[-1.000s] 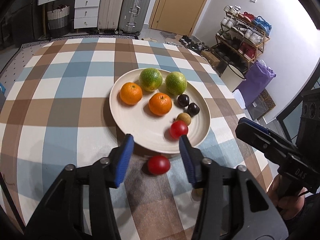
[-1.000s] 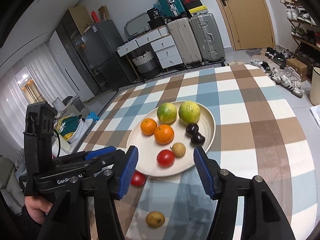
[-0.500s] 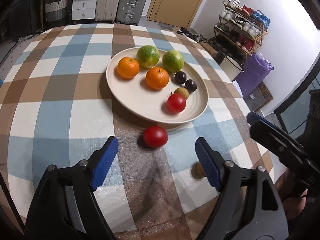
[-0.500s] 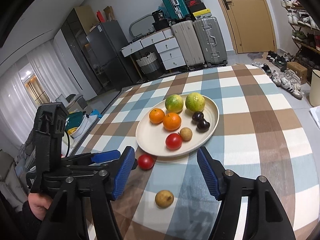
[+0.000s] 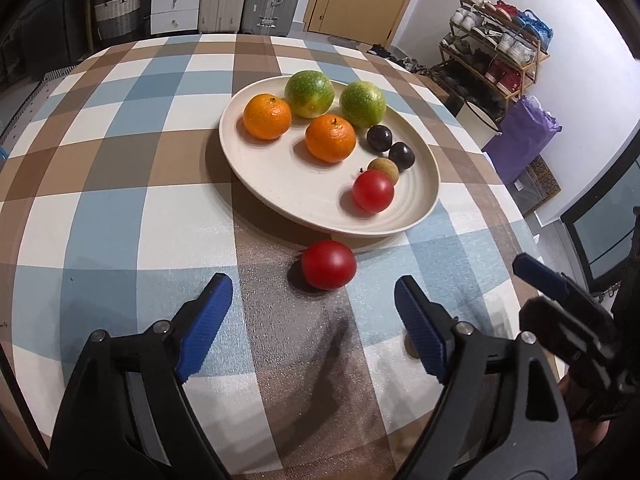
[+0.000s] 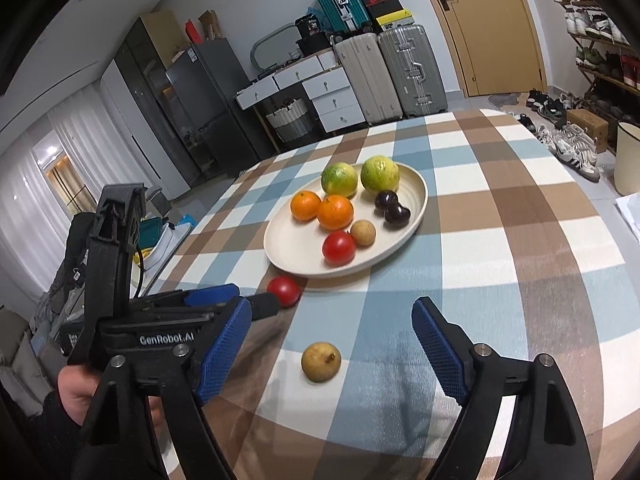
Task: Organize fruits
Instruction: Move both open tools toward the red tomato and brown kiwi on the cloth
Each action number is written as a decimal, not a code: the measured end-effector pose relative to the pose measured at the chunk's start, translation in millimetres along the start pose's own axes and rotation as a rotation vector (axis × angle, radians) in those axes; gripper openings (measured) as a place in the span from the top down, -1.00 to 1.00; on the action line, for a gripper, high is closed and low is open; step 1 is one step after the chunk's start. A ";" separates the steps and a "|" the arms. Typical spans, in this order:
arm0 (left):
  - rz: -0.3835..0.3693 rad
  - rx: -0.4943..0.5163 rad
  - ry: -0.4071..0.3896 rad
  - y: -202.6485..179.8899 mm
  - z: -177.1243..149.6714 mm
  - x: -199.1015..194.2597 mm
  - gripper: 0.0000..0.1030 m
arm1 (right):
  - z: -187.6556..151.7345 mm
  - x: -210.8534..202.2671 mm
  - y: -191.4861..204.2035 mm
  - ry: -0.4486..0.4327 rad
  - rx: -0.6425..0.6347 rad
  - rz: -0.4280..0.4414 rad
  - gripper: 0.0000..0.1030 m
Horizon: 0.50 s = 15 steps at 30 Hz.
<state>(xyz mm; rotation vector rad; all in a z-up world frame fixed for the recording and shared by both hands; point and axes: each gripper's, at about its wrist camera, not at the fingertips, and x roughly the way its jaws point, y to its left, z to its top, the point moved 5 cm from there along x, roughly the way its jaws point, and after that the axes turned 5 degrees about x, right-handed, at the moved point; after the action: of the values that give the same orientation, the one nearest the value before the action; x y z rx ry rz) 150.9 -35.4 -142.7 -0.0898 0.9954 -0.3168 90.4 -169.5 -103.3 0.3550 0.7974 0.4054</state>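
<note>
Left gripper [image 5: 308, 304], jaws just opened wide and empty, faces the loose tomato [image 5: 328, 264] near the plate [image 5: 280, 184]; an off-centre closure could roll it away.

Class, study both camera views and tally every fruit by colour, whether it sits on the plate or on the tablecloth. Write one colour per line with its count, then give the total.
Orange: 2
Green: 2
Dark purple: 2
Red: 2, one off the plate
Tan-brown: 2, one off the plate
Total: 10
</note>
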 end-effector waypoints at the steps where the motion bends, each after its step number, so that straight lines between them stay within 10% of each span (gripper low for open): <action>1: -0.001 0.001 0.000 -0.1 0.5 0.7 -0.59 | -2.2 0.7 -0.9 0.006 0.002 0.001 -0.65; 15: 0.000 0.008 0.011 -1.4 5.4 12.3 -0.59 | -11.2 6.0 -6.0 0.037 0.009 0.005 -0.73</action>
<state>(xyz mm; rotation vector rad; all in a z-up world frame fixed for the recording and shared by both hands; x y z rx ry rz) 161.3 -40.8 -149.4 -0.0810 1.0054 -0.3219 87.1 -170.1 -117.0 0.3594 0.8345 0.4143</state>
